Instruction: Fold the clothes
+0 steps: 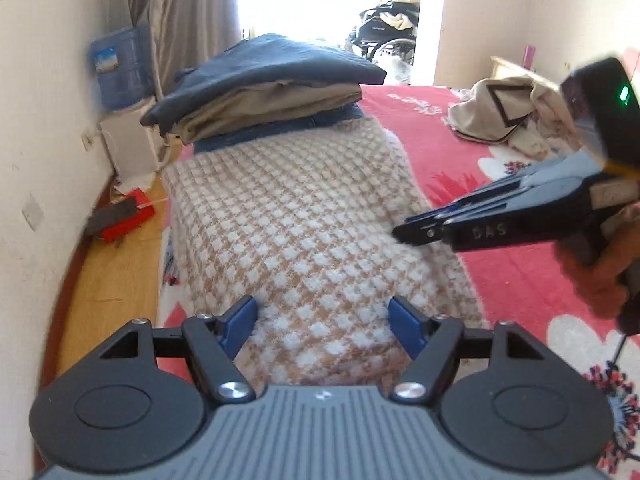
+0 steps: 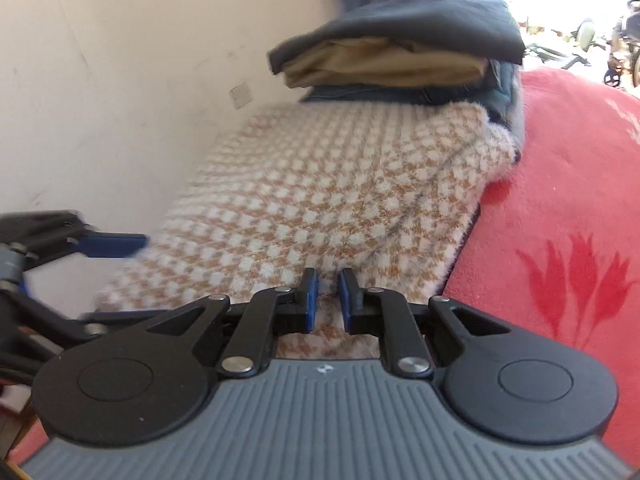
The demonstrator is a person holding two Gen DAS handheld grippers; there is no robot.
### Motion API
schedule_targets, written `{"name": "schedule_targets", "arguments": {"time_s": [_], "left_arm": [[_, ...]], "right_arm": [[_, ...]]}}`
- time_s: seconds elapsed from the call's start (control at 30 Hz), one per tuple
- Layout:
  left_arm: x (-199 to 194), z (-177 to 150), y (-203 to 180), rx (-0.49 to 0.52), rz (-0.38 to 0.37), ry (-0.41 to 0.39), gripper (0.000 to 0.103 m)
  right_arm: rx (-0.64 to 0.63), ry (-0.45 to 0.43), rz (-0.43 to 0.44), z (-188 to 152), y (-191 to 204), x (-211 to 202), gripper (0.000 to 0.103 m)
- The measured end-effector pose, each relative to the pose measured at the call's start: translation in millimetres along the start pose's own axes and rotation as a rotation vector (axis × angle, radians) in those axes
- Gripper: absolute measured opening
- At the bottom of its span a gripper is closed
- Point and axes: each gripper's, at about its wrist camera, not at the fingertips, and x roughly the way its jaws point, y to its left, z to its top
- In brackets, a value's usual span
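A fuzzy tan-and-white checked sweater (image 1: 296, 224) (image 2: 340, 192) lies folded along the left side of a bed. My left gripper (image 1: 322, 320) is open over the sweater's near end, with its blue pads on either side of the fabric and nothing between them. My right gripper (image 2: 328, 296) (image 1: 404, 233) comes in from the right, its jaws nearly together with the sweater's fuzzy right edge in the narrow gap. In the right wrist view the left gripper (image 2: 108, 280) shows blurred at the left. A hand (image 1: 600, 264) holds the right gripper.
A stack of folded clothes (image 1: 264, 84) (image 2: 396, 44), dark blue over khaki over denim, rests on the sweater's far end. A red floral blanket (image 1: 500, 280) (image 2: 560, 200) covers the bed. Unfolded cream garments (image 1: 508, 112) lie far right. A wall (image 1: 44, 120) and wooden floor (image 1: 116, 280) run along the left.
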Motion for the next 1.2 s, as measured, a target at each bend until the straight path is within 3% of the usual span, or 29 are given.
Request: {"name": "schedule_targets", "arguments": {"time_s": [0.17, 0.37, 0.57, 0.67, 0.73, 1.0, 1.2], "left_arm": [[-24, 15, -13, -0.055, 0.052, 0.0, 0.071], [-87, -2, -63, -0.105, 0.069, -0.019, 0.075], [-157, -43, -123, -0.214, 0.062, 0.004, 0.081], [-194, -61, -144, -0.282, 0.089, -0.004, 0.084], [-218, -70, -153, -0.347, 0.125, -0.026, 0.086], [-304, -83, -172, -0.569, 0.251, -0.101, 0.097], [-337, -78, -197, -0.544, 0.309, -0.076, 0.102]], "right_arm": [[0.056, -0.064, 0.01, 8, 15, -74, 0.012], [0.137, 0.012, -0.061, -56, 19, -160, 0.013], [0.208, 0.05, -0.097, -97, 18, -187, 0.014], [0.167, 0.023, -0.107, -106, 31, -212, 0.029], [0.14, 0.004, -0.113, -112, 40, -228, 0.046], [0.097, -0.083, -0.148, -133, 63, -301, 0.08], [0.089, -0.069, -0.116, -144, 73, -332, 0.09]]}}
